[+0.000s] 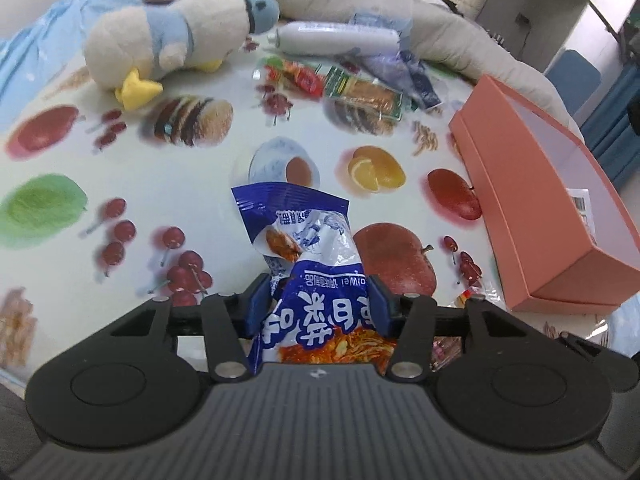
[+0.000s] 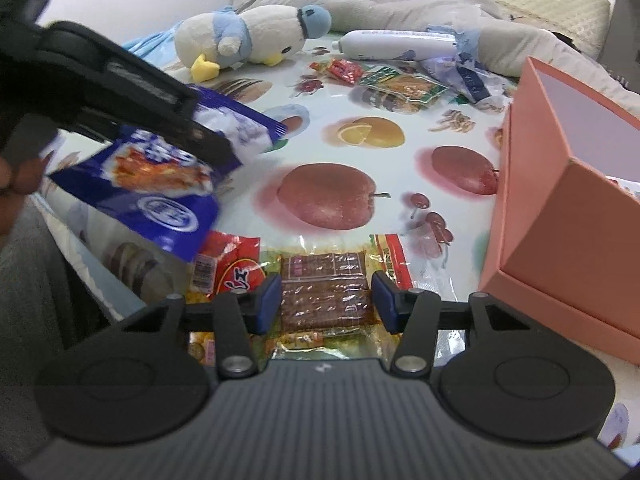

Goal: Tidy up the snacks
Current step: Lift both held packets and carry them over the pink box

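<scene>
my left gripper (image 1: 320,300) has its blue pads (image 1: 258,300) clamped on a blue bag (image 1: 308,252), pressing its crumpled sides. from the right wrist view the bag (image 2: 160,168) hangs clear of the cloth, lifted at the left of the picture, with the left gripper (image 2: 208,136) dark across it and a hand (image 2: 16,184) just at the edge.

my right gripper (image 2: 326,300) has its fingers (image 2: 268,300) part open either side of a clear pack (image 2: 324,292) of brown strips that lies flat on the cloth (image 2: 240,92). i cannot tell whether the pads touch it. a red pack (image 2: 228,264) lies just left of it, partly under the blue bag.

the pink box (image 2: 568,216) stands open to the right, near the clear pack. i see a label (image 1: 580,204) inside it.

farther back lie a green pack (image 2: 404,86), a small red pack (image 2: 340,70), a white tube (image 2: 400,44) and a plush duck (image 2: 248,36), all well apart from both grippers.
</scene>
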{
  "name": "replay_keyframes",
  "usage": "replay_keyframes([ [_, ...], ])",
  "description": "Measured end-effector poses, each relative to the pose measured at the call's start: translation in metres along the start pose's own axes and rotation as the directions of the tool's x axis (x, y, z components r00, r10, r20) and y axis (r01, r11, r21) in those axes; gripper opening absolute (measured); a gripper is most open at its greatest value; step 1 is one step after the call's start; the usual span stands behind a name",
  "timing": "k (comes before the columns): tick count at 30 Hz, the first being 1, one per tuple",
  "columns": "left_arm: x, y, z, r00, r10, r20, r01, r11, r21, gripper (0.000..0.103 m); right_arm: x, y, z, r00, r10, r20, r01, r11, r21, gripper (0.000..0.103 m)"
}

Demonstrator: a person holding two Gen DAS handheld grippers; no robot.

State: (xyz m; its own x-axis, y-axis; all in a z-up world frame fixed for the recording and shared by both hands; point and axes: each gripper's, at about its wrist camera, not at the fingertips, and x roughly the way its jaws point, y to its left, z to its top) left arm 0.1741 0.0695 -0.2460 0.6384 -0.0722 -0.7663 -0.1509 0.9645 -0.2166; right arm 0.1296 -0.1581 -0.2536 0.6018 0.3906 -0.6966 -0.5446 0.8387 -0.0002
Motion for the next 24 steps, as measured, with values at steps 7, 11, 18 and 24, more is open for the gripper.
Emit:
replay_keyframes([
  [7, -0.027, -0.003, -0.010, 1.000, -0.024, 0.012, 0.024, 1.000, -0.002, 0.057, -0.019, -0.004, 0.004, 0.998, -0.045, 0.034, 0.044, 0.998, 0.041, 0.052],
  [11, -0.044, -0.008, -0.013, 0.999, -0.039, 0.008, 0.039, 0.999, -0.009, 0.057, -0.036, -0.005, 0.011, 0.996, -0.067, 0.053, 0.066, 0.997, 0.029, 0.052],
  [18, -0.079, -0.023, 0.000, 0.998, -0.030, 0.059, 0.028, 0.999, 0.027, 0.057, -0.066, -0.015, 0.030, 0.989, -0.110, 0.102, 0.106, 0.993, 0.045, 0.052],
  [24, -0.100, -0.036, 0.006, 0.996, -0.058, 0.070, 0.056, 0.998, 0.034, 0.057, -0.095, -0.022, 0.043, 0.981, -0.132, 0.140, 0.123, 0.990, 0.072, 0.052],
])
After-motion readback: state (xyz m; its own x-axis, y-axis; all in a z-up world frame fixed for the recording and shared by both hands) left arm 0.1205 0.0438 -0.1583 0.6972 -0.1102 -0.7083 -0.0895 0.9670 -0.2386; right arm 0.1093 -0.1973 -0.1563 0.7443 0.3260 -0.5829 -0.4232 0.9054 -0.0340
